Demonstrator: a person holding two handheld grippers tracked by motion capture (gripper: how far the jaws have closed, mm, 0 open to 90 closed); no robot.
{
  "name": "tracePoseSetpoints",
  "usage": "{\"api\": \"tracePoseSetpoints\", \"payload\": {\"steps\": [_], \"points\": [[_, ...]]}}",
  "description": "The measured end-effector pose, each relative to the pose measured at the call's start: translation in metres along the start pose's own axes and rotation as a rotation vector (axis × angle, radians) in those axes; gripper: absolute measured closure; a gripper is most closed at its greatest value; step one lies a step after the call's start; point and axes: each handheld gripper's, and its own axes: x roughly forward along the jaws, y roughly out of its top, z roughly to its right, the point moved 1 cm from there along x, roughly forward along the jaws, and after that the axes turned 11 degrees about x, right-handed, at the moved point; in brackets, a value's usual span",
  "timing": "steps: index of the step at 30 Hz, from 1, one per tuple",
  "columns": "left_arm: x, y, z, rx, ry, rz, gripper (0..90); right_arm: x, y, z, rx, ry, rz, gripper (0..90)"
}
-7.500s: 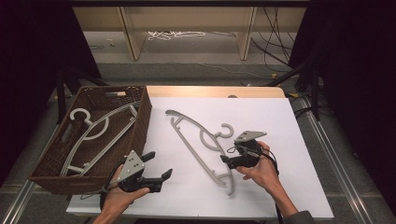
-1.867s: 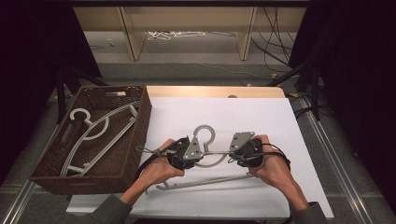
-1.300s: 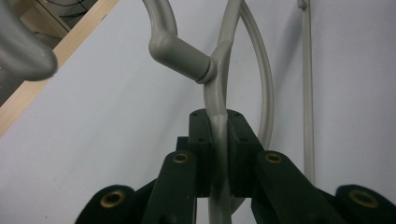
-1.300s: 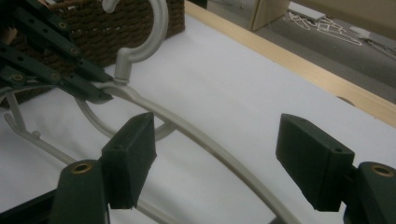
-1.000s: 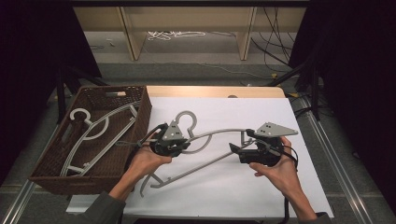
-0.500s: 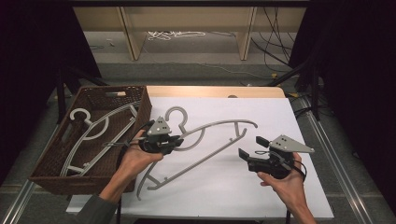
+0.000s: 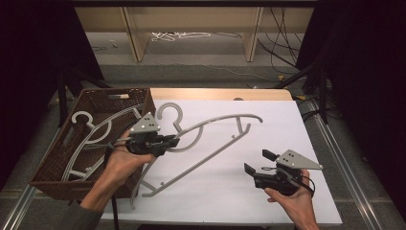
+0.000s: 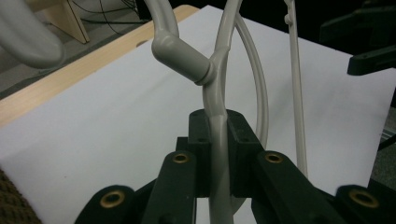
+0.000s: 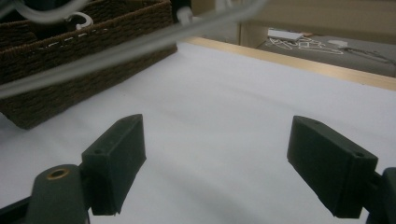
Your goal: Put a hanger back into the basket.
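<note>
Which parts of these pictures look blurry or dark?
High view: dark at both sides, white table evenly lit. Left gripper view: the hanger sharp at the jaws, hook at top left soft. Right gripper view: hanger bar across the top blurred, basket fairly clear.

place: lab | cues: black curtains; loose cables on floor; white-covered table

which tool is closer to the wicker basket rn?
Left. The left tool, shut on the grey hanger, sits just off the wicker basket at its near-right corner. The right tool stands open far across the white sheet, near the table's right side.
</note>
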Motion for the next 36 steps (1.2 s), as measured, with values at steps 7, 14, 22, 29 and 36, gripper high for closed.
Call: {"api": "tracePoseSetpoints", "payload": {"steps": [7,14,22,29,36], "points": [[-0.038,0.011,-0.020,0.005,0.060,-0.013,81.9,-0.003,-0.003,0.001,-0.002,-0.017,-0.001,20.1],[-0.063,0.006,-0.048,0.025,0.154,-0.047,81.9,-0.001,-0.006,0.001,0.005,-0.012,-0.014,20.2],[-0.073,-0.010,-0.080,-0.033,0.231,-0.049,81.9,-0.001,-0.007,0.001,0.004,-0.013,0.001,20.1],[-0.087,-0.022,-0.107,-0.057,0.293,-0.057,82.0,0.003,-0.009,0.001,0.007,0.003,-0.004,20.1],[-0.094,-0.032,-0.131,-0.087,0.368,-0.051,81.9,0.002,-0.009,0.001,0.006,-0.008,-0.013,20.0]]}}
